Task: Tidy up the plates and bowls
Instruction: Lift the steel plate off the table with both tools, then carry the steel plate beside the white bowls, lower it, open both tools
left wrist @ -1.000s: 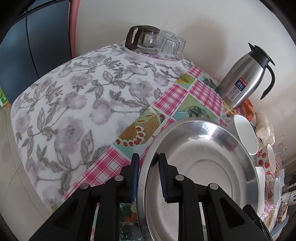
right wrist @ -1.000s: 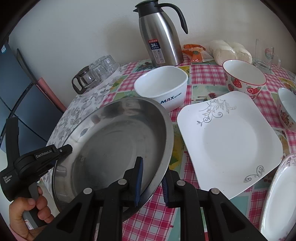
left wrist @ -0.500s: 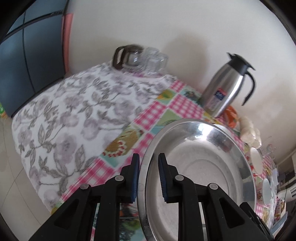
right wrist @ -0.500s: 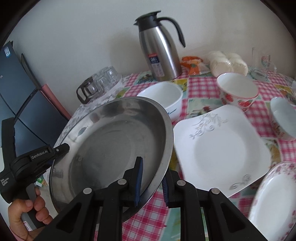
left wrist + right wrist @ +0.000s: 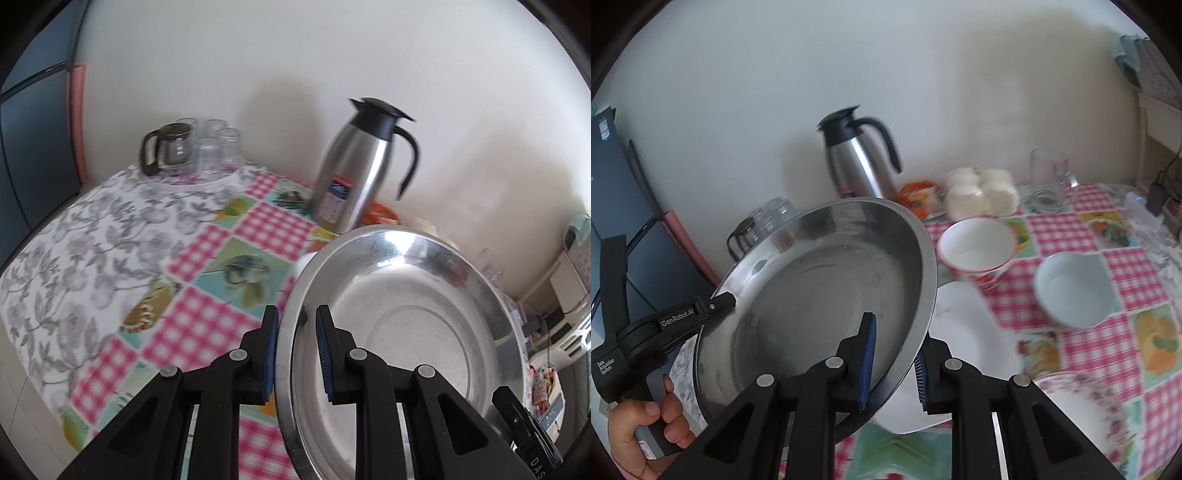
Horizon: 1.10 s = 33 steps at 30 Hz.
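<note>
Steel basin (image 5: 820, 306) held tilted above table, rim clamped by left gripper (image 5: 293, 350) and right gripper (image 5: 892, 360), square white plate (image 5: 964, 343) at 3 o'clock, probably beneath.

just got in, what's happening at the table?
A person holds the big steel basin up off the table with both grippers. The left gripper and right gripper each clamp its rim on opposite sides. Below it sit a white square plate, two bowls and a floral plate.
</note>
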Available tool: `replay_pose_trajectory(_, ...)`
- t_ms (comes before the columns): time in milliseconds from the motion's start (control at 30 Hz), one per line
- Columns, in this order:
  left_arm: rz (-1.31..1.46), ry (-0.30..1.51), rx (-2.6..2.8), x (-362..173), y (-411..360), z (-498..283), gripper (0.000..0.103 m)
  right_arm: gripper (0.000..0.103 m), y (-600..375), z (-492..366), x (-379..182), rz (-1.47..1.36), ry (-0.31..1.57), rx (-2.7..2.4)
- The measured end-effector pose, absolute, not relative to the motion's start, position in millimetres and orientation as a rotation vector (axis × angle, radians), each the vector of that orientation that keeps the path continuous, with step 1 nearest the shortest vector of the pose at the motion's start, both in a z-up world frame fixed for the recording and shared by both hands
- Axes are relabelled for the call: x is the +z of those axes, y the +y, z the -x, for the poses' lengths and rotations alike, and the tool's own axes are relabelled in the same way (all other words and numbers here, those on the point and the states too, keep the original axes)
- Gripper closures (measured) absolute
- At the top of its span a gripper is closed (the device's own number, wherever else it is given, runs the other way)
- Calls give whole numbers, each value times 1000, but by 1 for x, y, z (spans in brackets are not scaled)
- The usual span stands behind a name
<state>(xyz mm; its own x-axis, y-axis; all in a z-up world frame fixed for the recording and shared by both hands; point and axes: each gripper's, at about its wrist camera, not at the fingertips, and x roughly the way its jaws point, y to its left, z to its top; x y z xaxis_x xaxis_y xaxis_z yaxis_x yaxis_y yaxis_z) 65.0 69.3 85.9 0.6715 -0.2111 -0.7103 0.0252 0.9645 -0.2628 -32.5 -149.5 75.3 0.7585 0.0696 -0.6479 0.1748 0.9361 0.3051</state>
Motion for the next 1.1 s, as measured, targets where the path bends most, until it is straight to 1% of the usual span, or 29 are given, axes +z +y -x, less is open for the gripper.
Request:
replay_pose_trajectory(333, 219, 817, -260, 101, 1, -63, 82, 83, -210, 58, 92, -400, 658, -154)
replay_pose_trajectory(633, 223, 863, -358, 88, -42, -62, 82, 82, -253, 78, 89, -408, 657, -216)
replay_pose_trajectory(900, 234, 892, -370, 78, -48, -65, 82, 82, -266, 81, 79, -417, 687, -237)
replay_pose_trajectory(1100, 256, 920, -348, 68, -35, -70, 82, 81, -256, 74, 71, -405, 709, -225)
